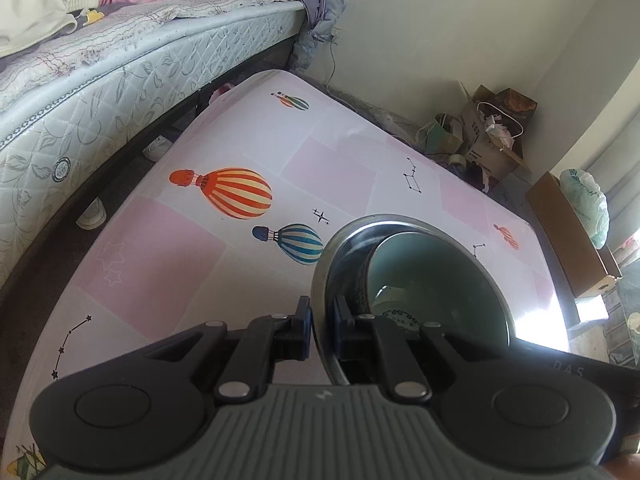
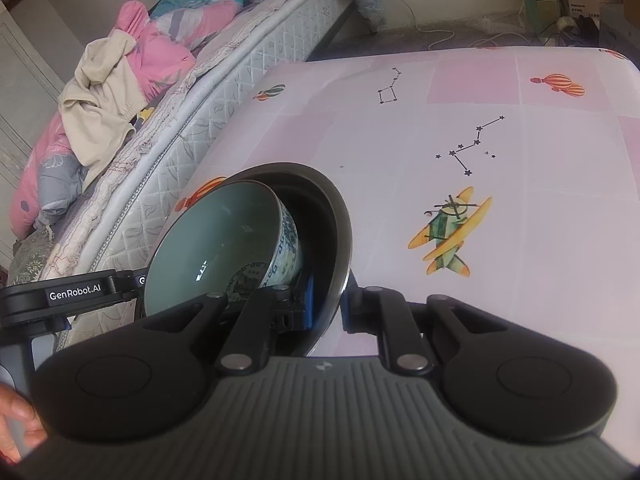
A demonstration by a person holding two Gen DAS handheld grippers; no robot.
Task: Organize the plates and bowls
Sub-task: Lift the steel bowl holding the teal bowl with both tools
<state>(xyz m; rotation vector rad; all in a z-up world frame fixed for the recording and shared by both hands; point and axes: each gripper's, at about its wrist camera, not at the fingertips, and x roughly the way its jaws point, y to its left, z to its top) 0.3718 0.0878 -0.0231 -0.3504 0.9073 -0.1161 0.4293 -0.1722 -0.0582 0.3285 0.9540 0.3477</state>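
A steel bowl with a green-glazed, blue-patterned ceramic bowl nested inside it is held over the pink table. My left gripper is shut on the steel rim, one pad outside and one inside. In the right wrist view my right gripper is shut on the opposite rim of the steel bowl. There the ceramic bowl leans against the steel wall. The left gripper's black body shows behind the bowls, with a person's hand below it.
The table carries a balloon and plane print. A bed with piled bedding runs close along its far side, with shoes under it. Cardboard boxes and bags stand in the room's corner past the table.
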